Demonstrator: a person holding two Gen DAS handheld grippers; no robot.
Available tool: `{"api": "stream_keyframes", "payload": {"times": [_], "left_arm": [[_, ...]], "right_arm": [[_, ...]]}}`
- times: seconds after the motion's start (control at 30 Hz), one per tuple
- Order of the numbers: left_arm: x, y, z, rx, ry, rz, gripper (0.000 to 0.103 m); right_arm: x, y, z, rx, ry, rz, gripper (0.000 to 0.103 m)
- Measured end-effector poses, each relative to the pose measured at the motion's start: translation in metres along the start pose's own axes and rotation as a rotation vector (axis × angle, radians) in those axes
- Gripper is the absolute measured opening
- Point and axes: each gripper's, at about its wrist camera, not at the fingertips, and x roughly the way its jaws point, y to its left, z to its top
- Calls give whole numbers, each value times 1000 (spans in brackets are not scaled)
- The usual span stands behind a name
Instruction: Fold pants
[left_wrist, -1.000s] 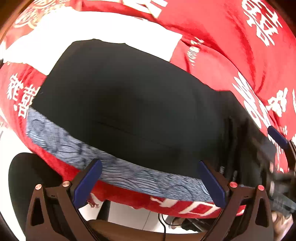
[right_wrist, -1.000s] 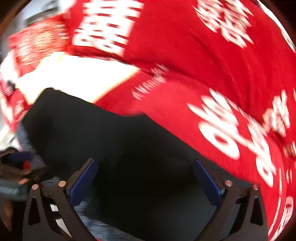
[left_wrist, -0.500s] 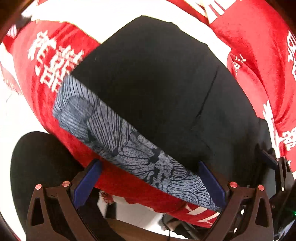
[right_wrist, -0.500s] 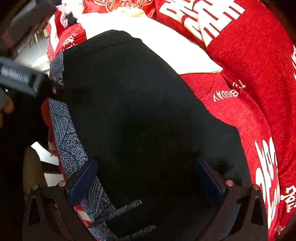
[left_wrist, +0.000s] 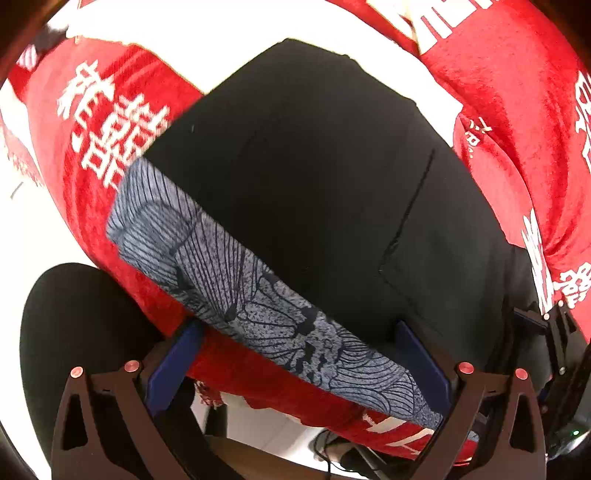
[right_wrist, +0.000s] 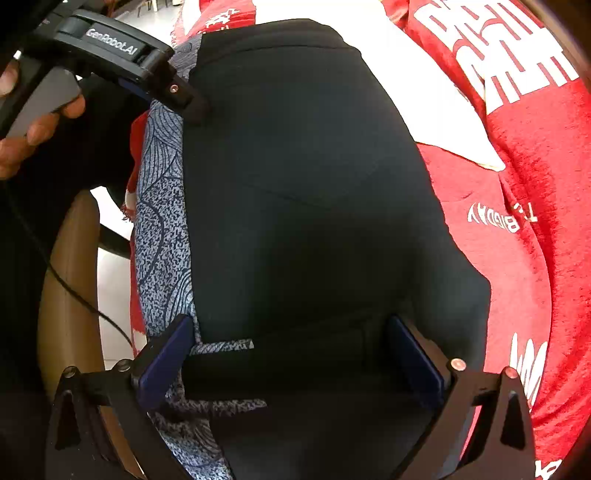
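Note:
The pants (left_wrist: 314, 192) are black with a blue-grey patterned band (left_wrist: 236, 280) along the near edge. They lie folded flat on a red cloth with white characters (left_wrist: 110, 122). My left gripper (left_wrist: 295, 354) is open, its fingers straddling the patterned band at the table's near edge. My right gripper (right_wrist: 288, 354) is open over the other end of the pants (right_wrist: 303, 184), with black fabric and a strip of the band (right_wrist: 162, 236) between its fingers. The left gripper shows in the right wrist view (right_wrist: 184, 99), its tip touching the pants' far corner.
A white cloth (left_wrist: 229, 48) lies under the pants' far side. The red cloth (right_wrist: 524, 236) hangs over the table edge. Below are a wooden chair (right_wrist: 70, 266), a black cable (right_wrist: 74, 291) and white floor (left_wrist: 266, 424). My hand (right_wrist: 29, 136) holds the left gripper.
Both grippers have moved lower and closer to the pants' near edge. The views have steadied and the patterned band now lies between the fingers of each. Both stay open.

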Motion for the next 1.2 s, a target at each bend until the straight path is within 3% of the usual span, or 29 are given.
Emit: {"api": "stream_keyframes", "payload": {"times": [0.1,0.17,0.23,0.33,0.57,0.7,0.73,0.8,0.9,0.93,1.03,1.13,1.2], "left_arm": [[-7,-9,1,34,-42,20,103],[-6,-8,1,40,-38,19,103],[-4,-4,2,22,-27,7,103],[-6,0,4,8,-27,-14,103],[-23,11,12,40,-94,-19,103],[-24,14,20,76,-111,-30,103],[-26,16,23,84,-115,-44,103],[-31,26,29,84,-131,-77,103],[-41,47,43,116,-155,-149,103],[-43,51,47,123,-157,-159,103],[-56,65,63,179,-166,-219,103],[-64,68,75,289,-180,-275,103],[-64,65,81,381,-156,-362,103]], "right_arm": [[-12,-8,14,54,19,60,103],[-32,-24,27,118,-96,121,103],[-37,-38,45,132,-138,158,103],[-26,-50,73,58,-124,158,103],[12,-89,159,27,-132,349,103],[41,-83,185,8,-86,512,102],[47,-77,188,-4,-66,534,97],[47,-61,190,-52,-68,500,91],[33,-58,185,-64,-84,489,42],[22,-59,181,-64,-113,490,31],[-4,-55,168,-81,-183,492,23],[-26,-43,158,-113,-230,472,21],[-35,-39,151,-132,-247,457,21]]}}
